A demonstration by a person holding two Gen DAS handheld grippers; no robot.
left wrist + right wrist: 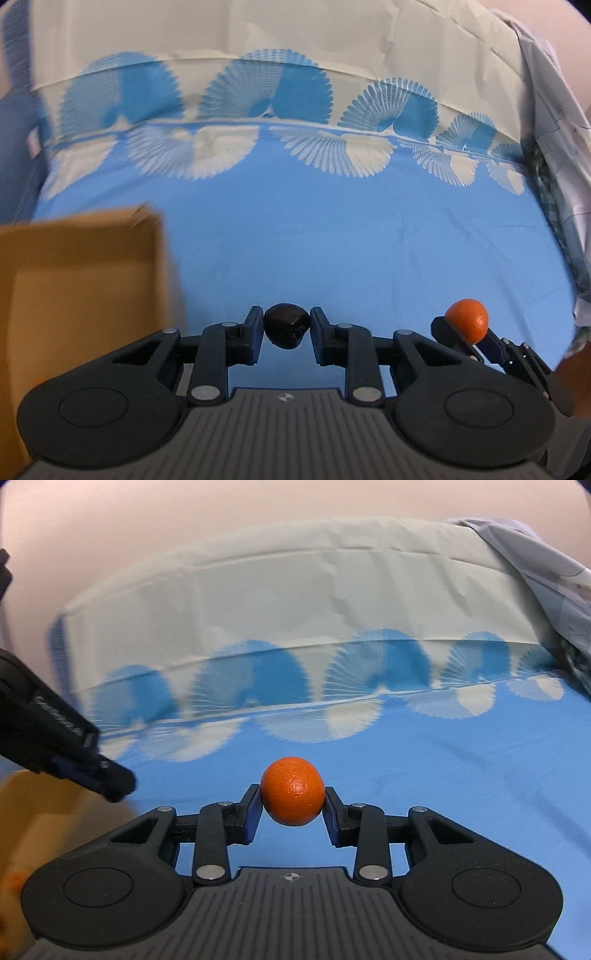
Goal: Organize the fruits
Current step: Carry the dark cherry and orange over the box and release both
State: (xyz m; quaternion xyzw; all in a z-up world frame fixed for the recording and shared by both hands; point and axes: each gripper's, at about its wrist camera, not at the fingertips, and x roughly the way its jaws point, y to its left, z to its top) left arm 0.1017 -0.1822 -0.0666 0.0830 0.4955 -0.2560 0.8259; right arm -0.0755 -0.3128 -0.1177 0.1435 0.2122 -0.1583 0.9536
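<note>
My left gripper (287, 326) is shut on a small dark, nearly black fruit (287, 325) and holds it above the blue bedsheet, just right of an open cardboard box (74, 295). My right gripper (293, 798) is shut on an orange (293, 791), also held above the sheet. The orange (467, 319) and the right gripper show at the lower right of the left wrist view. The left gripper's body (55, 731) shows at the left of the right wrist view, above the blurred box (44, 812).
The blue sheet with a white fan pattern (332, 240) covers the bed. A cream pillow band (258, 37) runs along the back. Crumpled pale bedding (554, 129) lies at the right edge. A small orange blur (14, 882) shows inside the box.
</note>
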